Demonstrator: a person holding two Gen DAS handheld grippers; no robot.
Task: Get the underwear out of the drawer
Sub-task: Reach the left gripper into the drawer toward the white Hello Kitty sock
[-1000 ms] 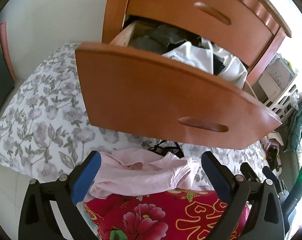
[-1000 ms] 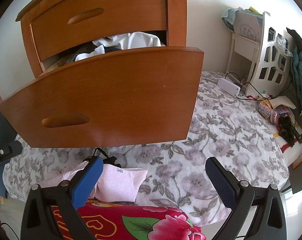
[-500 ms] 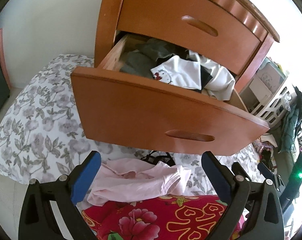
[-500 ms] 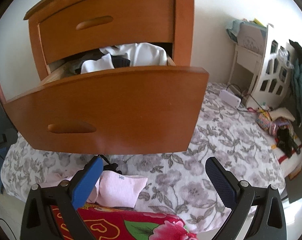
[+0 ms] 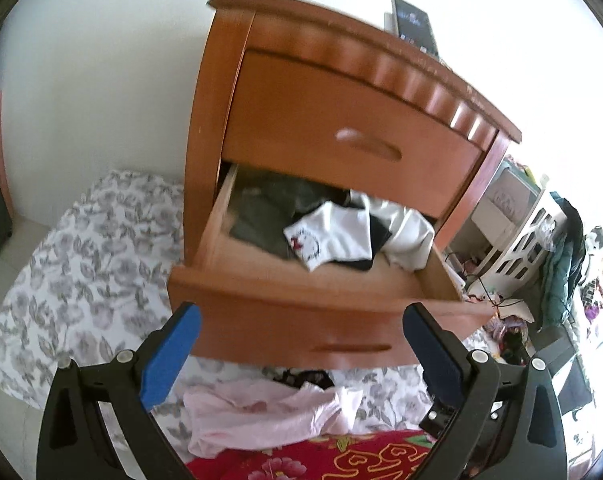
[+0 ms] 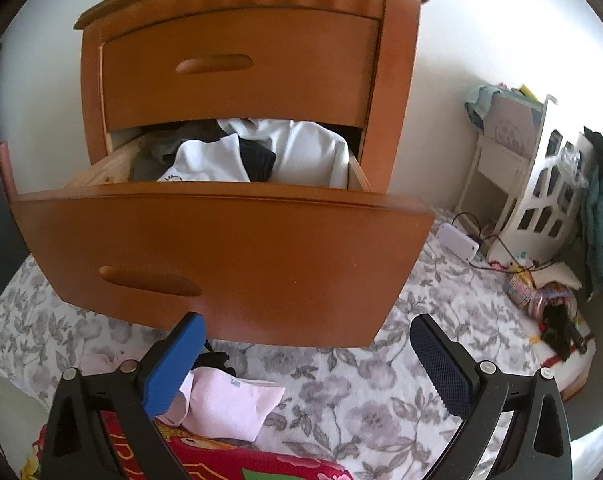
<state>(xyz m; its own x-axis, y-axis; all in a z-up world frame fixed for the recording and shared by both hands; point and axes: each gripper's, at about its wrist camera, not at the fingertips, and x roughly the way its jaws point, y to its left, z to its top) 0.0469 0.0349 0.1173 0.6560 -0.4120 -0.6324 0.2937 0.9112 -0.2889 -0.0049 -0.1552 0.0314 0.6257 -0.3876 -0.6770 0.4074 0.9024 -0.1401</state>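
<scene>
Overhead, both tools (image 5: 299, 322) (image 6: 307, 334) spread, empty; white underwear (image 5: 333, 240) print unreadable, in open drawer (image 6: 229, 256).

Open wooden drawer (image 5: 325, 320) holds rumpled white, perhaps printed, underwear (image 5: 333, 238) atop dark clothes.

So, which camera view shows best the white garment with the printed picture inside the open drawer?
The left wrist view: it looks down into the drawer, so the white printed garment lies fully exposed. In the right wrist view the drawer front hides its lower part.
</scene>
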